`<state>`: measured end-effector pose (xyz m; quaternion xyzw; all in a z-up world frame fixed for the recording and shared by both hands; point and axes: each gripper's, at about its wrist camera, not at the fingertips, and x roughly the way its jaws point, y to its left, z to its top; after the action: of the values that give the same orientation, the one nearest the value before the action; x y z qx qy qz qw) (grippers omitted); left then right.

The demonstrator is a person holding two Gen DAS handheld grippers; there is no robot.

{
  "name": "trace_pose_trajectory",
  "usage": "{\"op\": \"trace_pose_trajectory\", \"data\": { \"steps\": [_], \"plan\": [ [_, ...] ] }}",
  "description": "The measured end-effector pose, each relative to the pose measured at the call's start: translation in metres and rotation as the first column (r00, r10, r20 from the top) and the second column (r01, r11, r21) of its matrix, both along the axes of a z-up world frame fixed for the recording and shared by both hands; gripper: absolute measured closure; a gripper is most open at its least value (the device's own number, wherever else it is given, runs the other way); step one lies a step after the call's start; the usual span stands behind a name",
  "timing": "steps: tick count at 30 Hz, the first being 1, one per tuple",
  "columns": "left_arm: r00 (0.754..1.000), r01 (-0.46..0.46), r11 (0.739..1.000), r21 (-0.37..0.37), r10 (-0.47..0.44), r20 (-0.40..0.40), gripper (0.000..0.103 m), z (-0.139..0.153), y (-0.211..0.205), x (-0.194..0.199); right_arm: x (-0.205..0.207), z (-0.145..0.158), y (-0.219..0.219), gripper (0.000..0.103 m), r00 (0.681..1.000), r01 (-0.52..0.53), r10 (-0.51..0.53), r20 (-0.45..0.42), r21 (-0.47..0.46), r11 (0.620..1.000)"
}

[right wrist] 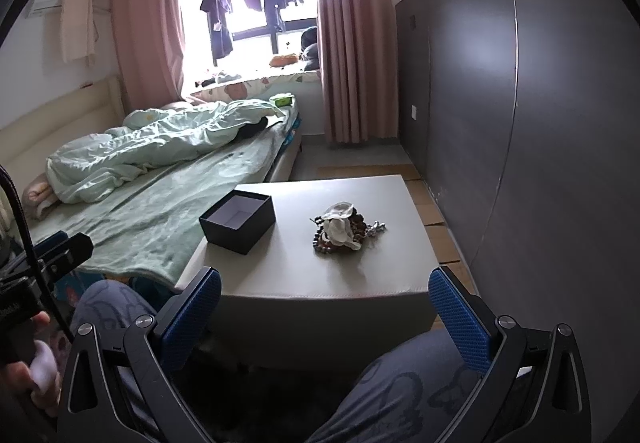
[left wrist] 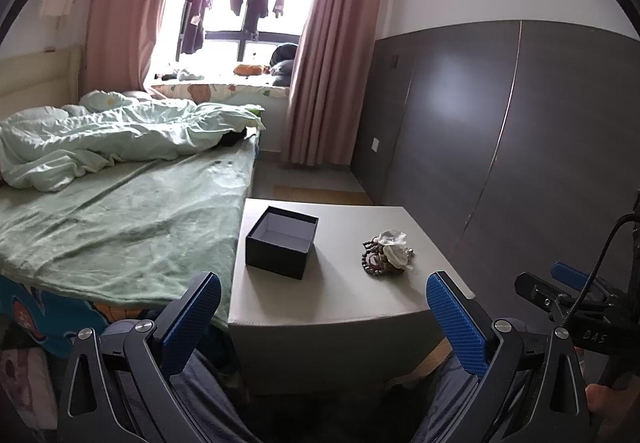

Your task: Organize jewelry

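A pile of jewelry (left wrist: 387, 253), beaded bracelets with pale flower-like pieces, lies on the right part of a low white table (left wrist: 340, 299). It also shows in the right wrist view (right wrist: 343, 229). An open, empty dark box (left wrist: 281, 241) stands on the table's left part; in the right wrist view the box (right wrist: 238, 221) is left of the pile. My left gripper (left wrist: 323, 307) is open and empty, held back before the table's near edge. My right gripper (right wrist: 325, 303) is open and empty, also short of the table.
A bed (left wrist: 120, 211) with a green sheet and rumpled duvet touches the table's left side. A dark grey wall panel (left wrist: 520, 131) runs along the right. The person's knees (right wrist: 400, 383) are below the grippers. The other gripper shows at the right edge (left wrist: 560, 299).
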<state>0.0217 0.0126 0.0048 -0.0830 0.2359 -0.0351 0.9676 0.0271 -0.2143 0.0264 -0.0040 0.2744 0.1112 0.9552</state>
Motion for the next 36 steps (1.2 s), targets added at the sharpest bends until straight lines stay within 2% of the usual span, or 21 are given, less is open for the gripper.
{"op": "trace_pose_trajectory", "data": {
  "steps": [11,18,21,23,26,29,36],
  "plan": [
    [0.997,0.053,0.998,-0.012,-0.054,-0.053,0.0,-0.008,-0.004,0.048,0.049,-0.017,-0.028,0.0,0.997,0.045,-0.041,-0.069,0.061,0.997],
    [0.992,0.101,0.994,-0.042,-0.104,-0.078,0.0,-0.014,-0.012,0.085,0.079,-0.029,-0.041,0.0,0.994,0.039,-0.028,-0.109,0.104,0.994],
    [0.987,0.132,0.99,-0.05,-0.136,-0.089,0.001,-0.018,-0.021,0.103,0.092,-0.036,-0.047,0.008,0.992,0.031,-0.014,-0.129,0.132,0.991],
    [0.982,0.158,0.986,-0.06,-0.163,-0.1,0.003,-0.022,-0.029,0.117,0.103,-0.042,-0.053,0.017,0.989,0.031,-0.007,-0.149,0.155,0.988],
    [0.972,0.191,0.979,-0.074,-0.199,-0.124,0.007,-0.028,-0.039,0.135,0.118,-0.052,-0.064,0.023,0.984,0.033,0.002,-0.177,0.193,0.981],
    [0.963,0.211,0.973,-0.091,-0.223,-0.149,0.009,-0.035,-0.048,0.152,0.131,-0.063,-0.071,0.027,0.981,0.037,0.006,-0.196,0.214,0.976],
    [0.938,0.257,0.961,-0.103,-0.274,-0.212,0.01,-0.054,-0.075,0.192,0.159,-0.087,-0.086,0.028,0.968,0.07,-0.006,-0.253,0.246,0.967]
  ]
}}
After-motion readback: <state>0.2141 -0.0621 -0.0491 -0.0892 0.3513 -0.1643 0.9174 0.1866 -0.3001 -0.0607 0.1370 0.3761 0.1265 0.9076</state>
